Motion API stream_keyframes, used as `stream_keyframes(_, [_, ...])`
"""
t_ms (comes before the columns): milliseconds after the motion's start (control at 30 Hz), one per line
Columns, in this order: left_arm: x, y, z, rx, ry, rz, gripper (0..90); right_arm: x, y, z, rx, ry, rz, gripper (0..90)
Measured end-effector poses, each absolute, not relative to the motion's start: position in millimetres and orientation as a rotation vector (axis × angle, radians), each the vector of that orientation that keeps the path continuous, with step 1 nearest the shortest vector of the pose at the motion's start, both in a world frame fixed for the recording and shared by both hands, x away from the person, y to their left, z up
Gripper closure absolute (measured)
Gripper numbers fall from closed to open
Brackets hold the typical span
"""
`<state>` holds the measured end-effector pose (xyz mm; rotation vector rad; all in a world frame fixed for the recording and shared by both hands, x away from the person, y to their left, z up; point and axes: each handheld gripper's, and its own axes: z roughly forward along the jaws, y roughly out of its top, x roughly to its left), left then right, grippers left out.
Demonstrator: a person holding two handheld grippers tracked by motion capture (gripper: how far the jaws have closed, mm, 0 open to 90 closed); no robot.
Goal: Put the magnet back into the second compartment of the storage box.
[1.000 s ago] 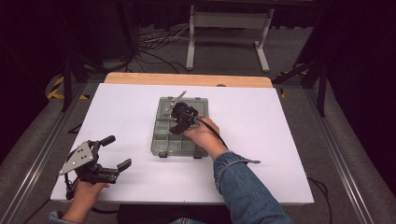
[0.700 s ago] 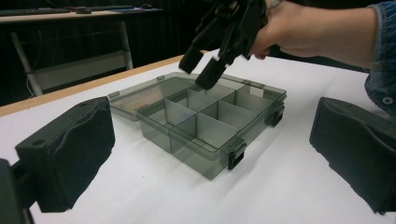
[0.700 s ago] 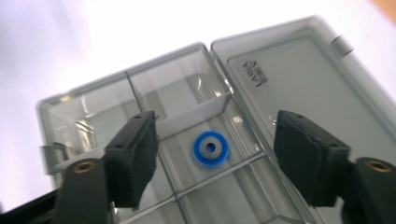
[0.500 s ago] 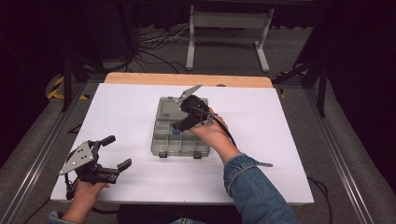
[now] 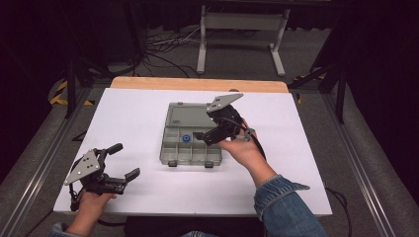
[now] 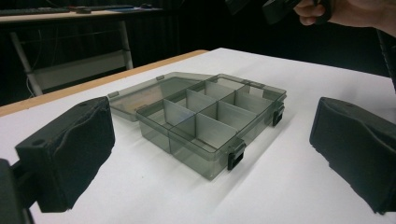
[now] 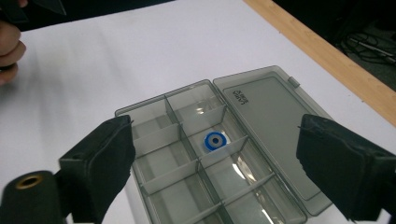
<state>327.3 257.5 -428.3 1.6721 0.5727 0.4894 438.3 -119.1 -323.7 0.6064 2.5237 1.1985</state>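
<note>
Honestly, with both my right gripper (image 7: 215, 163) and left gripper (image 5: 120, 160) wide open and empty, I'd guess that small blue ring (image 7: 215, 140) at 12 o'clock is light and slippery, so pinch its rim.

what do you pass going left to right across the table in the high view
left gripper → grey compartment box → blue ring in one of its compartments → right gripper, held above the box's right side

The table (image 5: 148, 113) has a white top with a wooden strip along its far edge. A grey box (image 5: 190, 140) lies open on it, lid (image 7: 271, 121) flat, between the left jaws' tips and beyond them, below the right jaws.
</note>
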Motion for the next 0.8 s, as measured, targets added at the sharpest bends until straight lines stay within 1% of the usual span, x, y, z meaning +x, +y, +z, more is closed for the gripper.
stream_keyframes(33, [327,258,-428,1.674,0.570,0.493,0.8,432,-127,-321,0.603,2.504,1.218,8.6])
stream_keyframes(67, [327,258,-428,1.674,0.570,0.493,0.8,432,-127,-321,0.603,2.504,1.218,8.6])
stream_keyframes(100, [327,258,-428,1.670,0.571,0.494,0.8,427,-135,-320,0.607,2.481,1.233,5.8])
stream_keyframes(167, [327,257,-428,1.669,0.573,0.489,0.8,425,-137,-319,0.609,2.472,1.241,5.1])
stream_keyframes(267, [327,257,-428,1.671,0.572,0.493,0.8,416,-154,-318,0.627,2.433,1.284,1.7])
stream_keyframes(800, [328,257,-428,1.672,0.579,0.495,0.8,383,-214,-331,0.661,2.292,1.386,0.3])
